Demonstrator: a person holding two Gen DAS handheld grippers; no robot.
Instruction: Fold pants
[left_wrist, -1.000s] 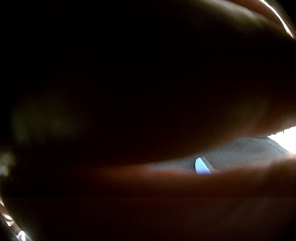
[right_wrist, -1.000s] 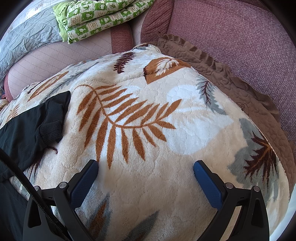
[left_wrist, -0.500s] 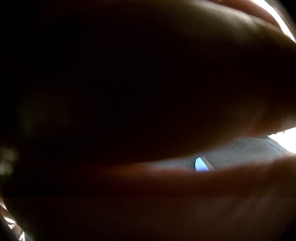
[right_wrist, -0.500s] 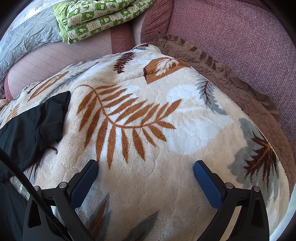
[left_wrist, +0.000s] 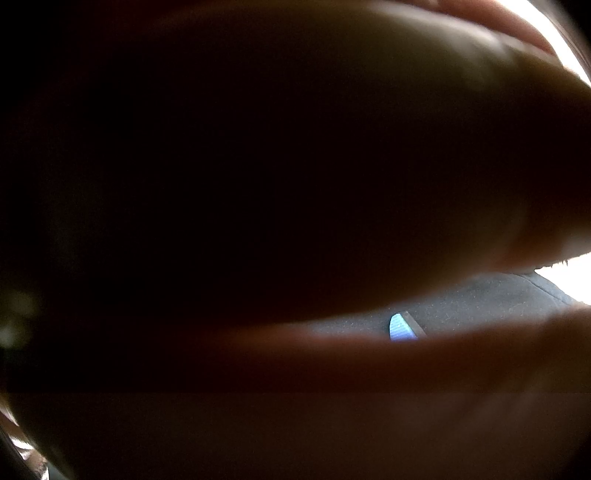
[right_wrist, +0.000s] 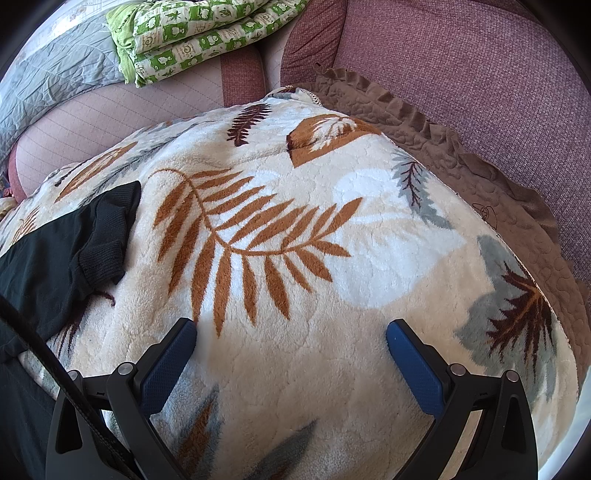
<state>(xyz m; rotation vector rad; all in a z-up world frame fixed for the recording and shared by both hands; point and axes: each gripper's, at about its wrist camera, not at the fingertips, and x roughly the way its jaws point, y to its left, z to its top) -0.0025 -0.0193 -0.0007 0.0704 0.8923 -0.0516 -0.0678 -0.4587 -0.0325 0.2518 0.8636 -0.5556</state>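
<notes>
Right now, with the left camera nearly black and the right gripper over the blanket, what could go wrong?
1. The left wrist view is almost wholly blocked; only one blue pad on dark cloth shows, so its grip cannot be checked.
2. The right gripper hangs open over the leaf blanket, apart from the black pants; closing here may pinch blanket pile instead.

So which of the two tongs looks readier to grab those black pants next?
Probably the right tongs: open, empty, hovering over the leaf blanket beside the black pants. The left camera is mostly blocked, showing only one blue fingertip against dark fabric.
</notes>
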